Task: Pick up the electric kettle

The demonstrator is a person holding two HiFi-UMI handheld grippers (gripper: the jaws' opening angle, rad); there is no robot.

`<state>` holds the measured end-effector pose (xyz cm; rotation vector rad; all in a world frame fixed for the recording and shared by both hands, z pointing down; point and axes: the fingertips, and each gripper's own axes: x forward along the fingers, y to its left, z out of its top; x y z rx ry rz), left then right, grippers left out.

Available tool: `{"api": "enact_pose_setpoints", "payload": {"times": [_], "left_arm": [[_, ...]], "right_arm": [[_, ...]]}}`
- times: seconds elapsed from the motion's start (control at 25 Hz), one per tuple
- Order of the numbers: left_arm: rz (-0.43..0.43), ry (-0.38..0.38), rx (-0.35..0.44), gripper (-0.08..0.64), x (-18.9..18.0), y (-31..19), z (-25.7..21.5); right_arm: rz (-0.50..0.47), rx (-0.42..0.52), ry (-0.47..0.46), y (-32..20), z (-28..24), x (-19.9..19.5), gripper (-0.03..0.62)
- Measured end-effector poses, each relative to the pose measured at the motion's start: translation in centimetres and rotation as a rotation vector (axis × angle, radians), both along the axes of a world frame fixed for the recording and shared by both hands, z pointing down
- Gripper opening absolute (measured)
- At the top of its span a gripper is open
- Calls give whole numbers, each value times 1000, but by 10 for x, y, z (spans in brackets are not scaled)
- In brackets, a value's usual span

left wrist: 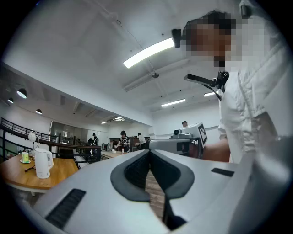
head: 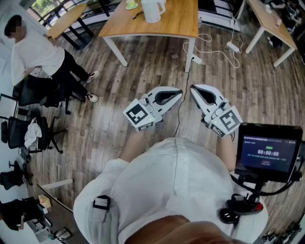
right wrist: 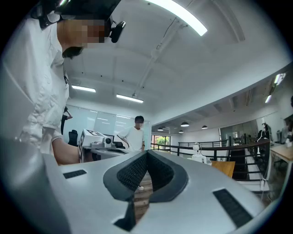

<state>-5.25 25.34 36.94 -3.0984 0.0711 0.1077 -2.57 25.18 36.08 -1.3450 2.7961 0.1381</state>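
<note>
Wood floor [head: 143, 71]: fills most of head view. Wooden table [head: 181, 24]: top centre, well ahead of the person. Left gripper [head: 179, 92] and right gripper [head: 192, 88]: side by side over the floor, approx. level, tips near each other, not touching. Jaws, both units: pressed together, nothing between them. White kettle [head: 152, 9]: upright on the table, well apart from both grippers; seen far left in left gripper view. Green cup [head: 131, 5]: on the table, just left of the kettle.

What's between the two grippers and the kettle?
Head view: wood floor with a thin black cable, then the table's near edge; the kettle stands further back.
</note>
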Motion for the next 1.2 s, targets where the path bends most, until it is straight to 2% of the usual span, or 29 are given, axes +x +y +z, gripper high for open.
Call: {"api": "enact_pose_setpoints", "payload": {"times": [0.2, 0.64, 0.88, 1.2], "left_arm": [[-47, 6, 8, 9, 4, -5, -1], [-44, 2, 11, 9, 14, -3, 3], [-51, -14, -2, 9, 39, -11, 8], [-63, -10, -2, 9, 37, -10, 11]], "right_arm": [[-53, 24, 6, -5, -10, 0, 9], [-68, 45, -2, 0, -9, 8, 9], [-83, 32, 3, -7, -5, 30, 9], [-94, 40, -2, -5, -6, 29, 9]]}}
